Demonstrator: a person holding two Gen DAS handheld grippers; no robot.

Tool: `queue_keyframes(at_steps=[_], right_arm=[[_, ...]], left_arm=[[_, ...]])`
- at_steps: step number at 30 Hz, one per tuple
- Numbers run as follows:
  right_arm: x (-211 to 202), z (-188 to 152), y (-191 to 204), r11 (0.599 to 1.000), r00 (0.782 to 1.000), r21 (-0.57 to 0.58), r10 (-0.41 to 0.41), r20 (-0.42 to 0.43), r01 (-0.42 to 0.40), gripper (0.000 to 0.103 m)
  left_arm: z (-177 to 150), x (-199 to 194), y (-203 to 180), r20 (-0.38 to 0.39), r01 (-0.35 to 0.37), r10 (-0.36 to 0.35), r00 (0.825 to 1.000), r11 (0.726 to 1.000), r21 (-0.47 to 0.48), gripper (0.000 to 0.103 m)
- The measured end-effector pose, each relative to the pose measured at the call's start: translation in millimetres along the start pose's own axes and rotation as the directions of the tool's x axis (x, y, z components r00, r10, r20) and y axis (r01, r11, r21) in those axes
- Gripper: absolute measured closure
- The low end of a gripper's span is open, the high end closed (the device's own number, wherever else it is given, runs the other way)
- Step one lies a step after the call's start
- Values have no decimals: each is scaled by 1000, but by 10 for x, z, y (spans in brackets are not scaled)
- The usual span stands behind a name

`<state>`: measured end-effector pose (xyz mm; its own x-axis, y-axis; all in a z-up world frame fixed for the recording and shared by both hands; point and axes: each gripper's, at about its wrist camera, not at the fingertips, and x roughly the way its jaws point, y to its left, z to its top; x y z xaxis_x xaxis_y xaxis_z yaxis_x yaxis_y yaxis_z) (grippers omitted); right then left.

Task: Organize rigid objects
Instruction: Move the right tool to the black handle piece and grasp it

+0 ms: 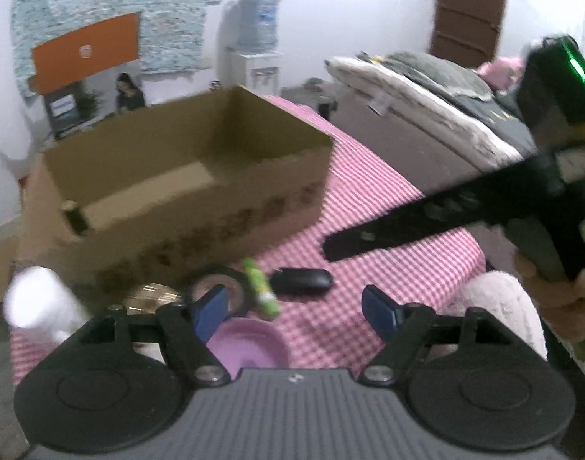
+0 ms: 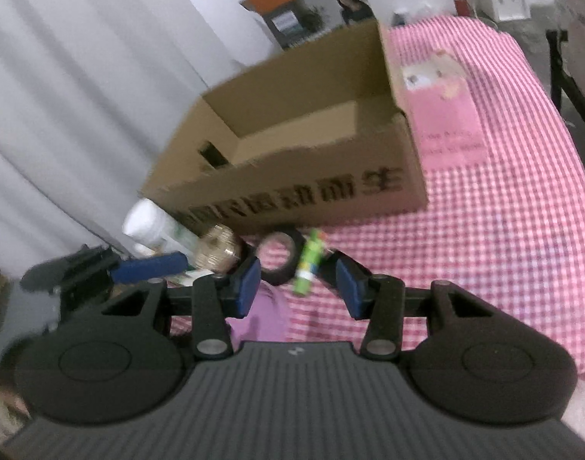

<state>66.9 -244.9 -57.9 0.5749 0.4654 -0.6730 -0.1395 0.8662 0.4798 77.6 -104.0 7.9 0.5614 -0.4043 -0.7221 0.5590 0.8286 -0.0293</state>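
A white bottle (image 1: 35,299) lies at the far left on the pink checked cloth (image 1: 388,207), a gold ball (image 2: 217,247) beside it. The open box (image 1: 185,176) sits behind them. In front of it lie a black tape roll (image 2: 279,255), a green tube (image 1: 260,289) leaning on the roll, and a black mouse (image 1: 302,280). A pink bowl (image 1: 250,345) sits nearest. The left gripper (image 1: 296,312) hangs wide open, empty. The right gripper (image 2: 298,281) stands part open with the tube between its fingers, untouched
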Motion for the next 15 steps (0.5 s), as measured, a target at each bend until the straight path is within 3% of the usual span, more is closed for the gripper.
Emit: queue_keyframes(at_steps=[7, 15], right_arm=[[373, 111, -184, 1000, 999, -11, -18, -44, 17, 61], [732, 251, -258, 1000, 996, -31, -6, -89, 3, 66]], left_arm=[[-43, 459, -234, -11, -16, 16, 1000, 1000, 26, 35], [-10, 798, -181, -103, 5, -4, 995, 1000, 7, 50]])
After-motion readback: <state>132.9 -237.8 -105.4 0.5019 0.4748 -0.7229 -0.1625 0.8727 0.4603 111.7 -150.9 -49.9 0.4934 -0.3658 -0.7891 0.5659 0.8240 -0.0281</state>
